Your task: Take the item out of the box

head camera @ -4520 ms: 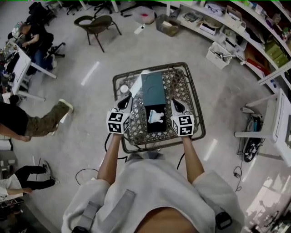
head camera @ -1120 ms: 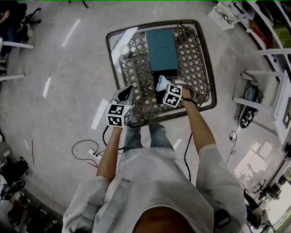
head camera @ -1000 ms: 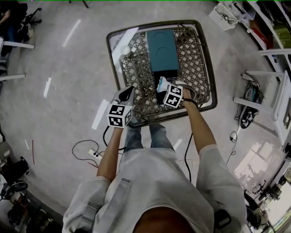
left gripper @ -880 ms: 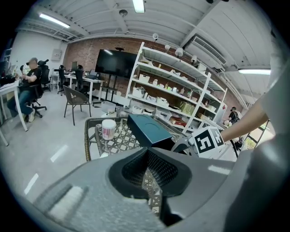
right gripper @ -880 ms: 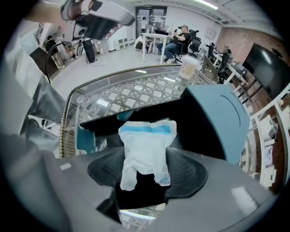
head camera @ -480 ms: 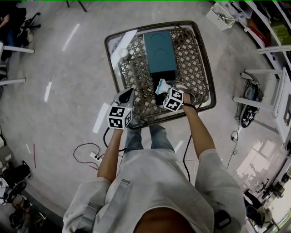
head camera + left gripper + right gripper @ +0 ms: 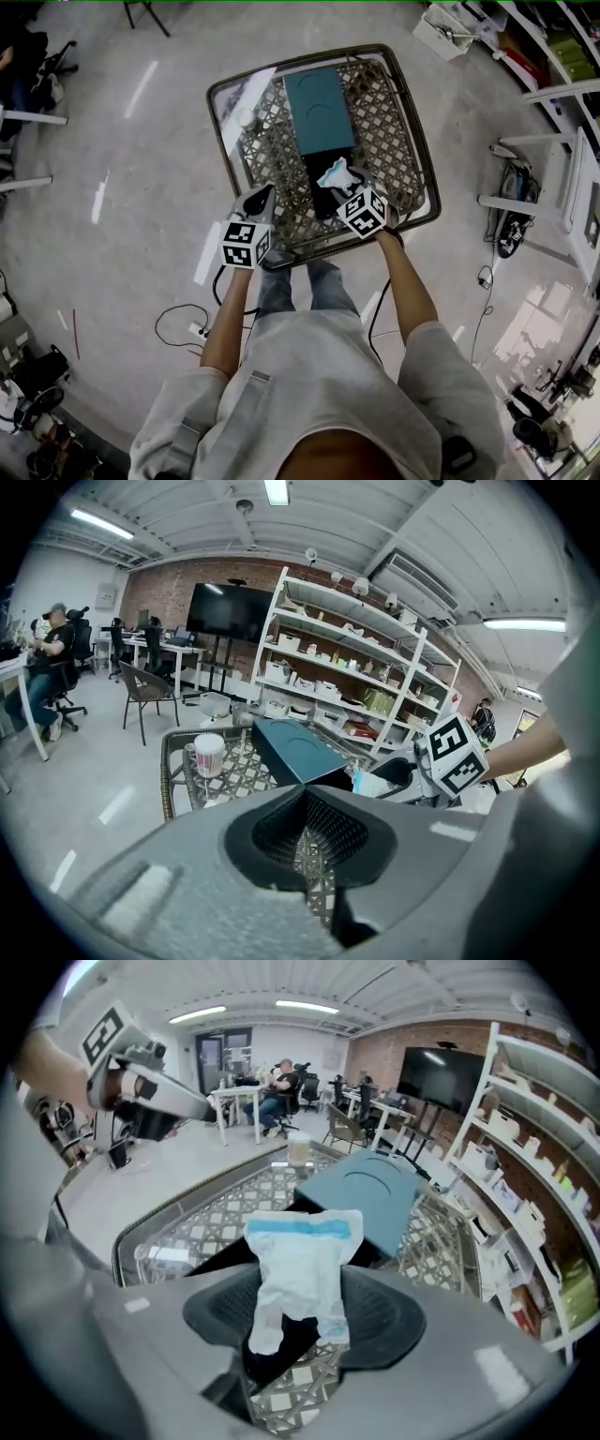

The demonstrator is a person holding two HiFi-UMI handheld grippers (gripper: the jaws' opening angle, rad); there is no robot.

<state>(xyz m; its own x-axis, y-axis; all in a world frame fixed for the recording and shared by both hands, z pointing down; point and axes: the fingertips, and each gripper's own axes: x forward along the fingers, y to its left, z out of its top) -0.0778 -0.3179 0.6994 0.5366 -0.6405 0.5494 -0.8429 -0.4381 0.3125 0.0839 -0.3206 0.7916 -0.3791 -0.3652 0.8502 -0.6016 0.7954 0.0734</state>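
Note:
A small white item with a blue band (image 7: 334, 173) hangs from my right gripper (image 7: 343, 180), whose jaws are shut on it. In the right gripper view the item (image 7: 302, 1265) stands up between the pads, above the open black box (image 7: 231, 1258). That black box (image 7: 317, 195) lies on the lattice table, and its teal lid (image 7: 319, 105) lies flat just beyond it. My left gripper (image 7: 259, 198) hovers at the table's near left edge, shut on nothing, its jaw tips (image 7: 302, 794) meeting.
The lattice table has a raised metal rim (image 7: 417, 141). A paper cup (image 7: 247, 119) stands at its far left corner. Cables lie on the floor at my left. Shelving (image 7: 356, 667) stands beyond the table, and chairs and seated people are farther off.
My right gripper has risen and drawn back a little with the white item, which now hangs above the black box. The left gripper has stayed in place.

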